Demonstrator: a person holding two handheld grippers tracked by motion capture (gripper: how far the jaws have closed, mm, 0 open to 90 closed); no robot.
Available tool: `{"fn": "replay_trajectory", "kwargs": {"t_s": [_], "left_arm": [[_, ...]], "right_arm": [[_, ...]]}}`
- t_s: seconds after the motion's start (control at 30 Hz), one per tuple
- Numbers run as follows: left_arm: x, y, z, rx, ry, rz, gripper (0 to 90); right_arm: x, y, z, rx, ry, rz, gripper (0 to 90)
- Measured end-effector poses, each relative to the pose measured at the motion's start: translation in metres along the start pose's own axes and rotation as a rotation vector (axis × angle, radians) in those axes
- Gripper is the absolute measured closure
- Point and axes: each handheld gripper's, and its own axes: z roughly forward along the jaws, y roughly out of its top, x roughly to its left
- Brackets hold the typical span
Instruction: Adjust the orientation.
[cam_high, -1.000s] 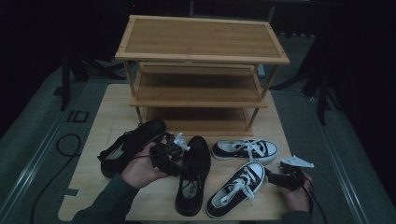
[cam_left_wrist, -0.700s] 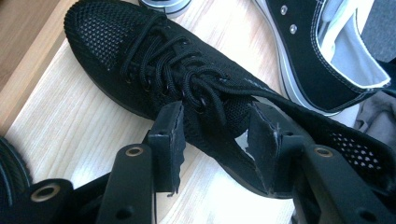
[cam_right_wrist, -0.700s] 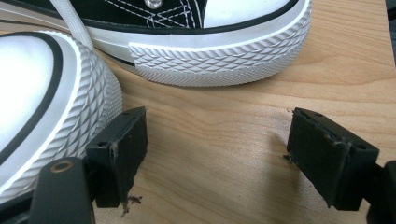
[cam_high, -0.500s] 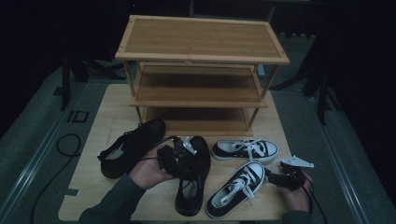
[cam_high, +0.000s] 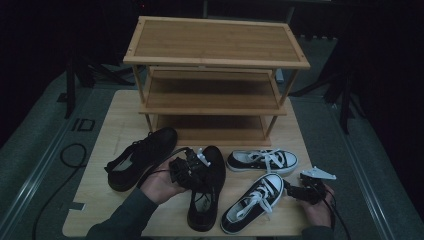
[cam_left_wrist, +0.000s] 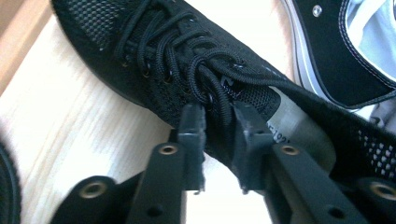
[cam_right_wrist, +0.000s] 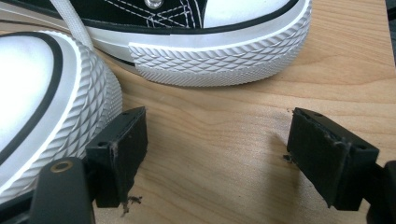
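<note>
While the jaws of the left gripper (cam_left_wrist: 219, 128), which have just been closing, are pinched on the laced throat of the black mesh lace-up shoe (cam_left_wrist: 196, 70), that shoe is seen lying on the pale wooden table (cam_left_wrist: 70, 121), beside a black-and-white canvas sneaker (cam_left_wrist: 341, 51).

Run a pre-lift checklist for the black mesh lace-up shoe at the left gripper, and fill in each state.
1. Left gripper on the black mesh lace-up shoe: jaws just closed, pinching its side wall near the laces: ok.
2. Grip firm enough to lift: cannot tell.
3. Black-and-white canvas sneaker apart from that shoe: ok.
4. Right gripper open over bare wood, holding nothing: ok.
5. Bamboo three-tier shoe rack, shelves free: ok.
</note>
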Motion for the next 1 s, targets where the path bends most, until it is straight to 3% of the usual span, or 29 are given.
{"fn": "replay_trajectory", "kwargs": {"t_s": [0.07, 0.3, 0.67, 0.87, 1.0], "left_arm": [[0.002, -0.001, 0.000, 0.000, 0.023, -0.011, 79.6], [0.009, -0.008, -0.004, -0.003, 0.032, -0.049, 86.4], [0.030, -0.030, -0.014, -0.036, 0.070, -0.121, 87.8], [0.044, -0.046, -0.021, -0.053, 0.111, -0.174, 87.9], [0.054, -0.056, -0.025, -0.068, 0.102, -0.208, 88.0]], "right_arm": [[0.000, 0.000, 0.000, 0.000, 0.000, 0.000, 20.1], [0.000, 0.000, 0.000, 0.000, 0.000, 0.000, 20.2], [0.000, 0.000, 0.000, 0.000, 0.000, 0.000, 20.1], [0.000, 0.000, 0.000, 0.000, 0.000, 0.000, 20.2], [0.000, 0.000, 0.000, 0.000, 0.000, 0.000, 20.1]]}}
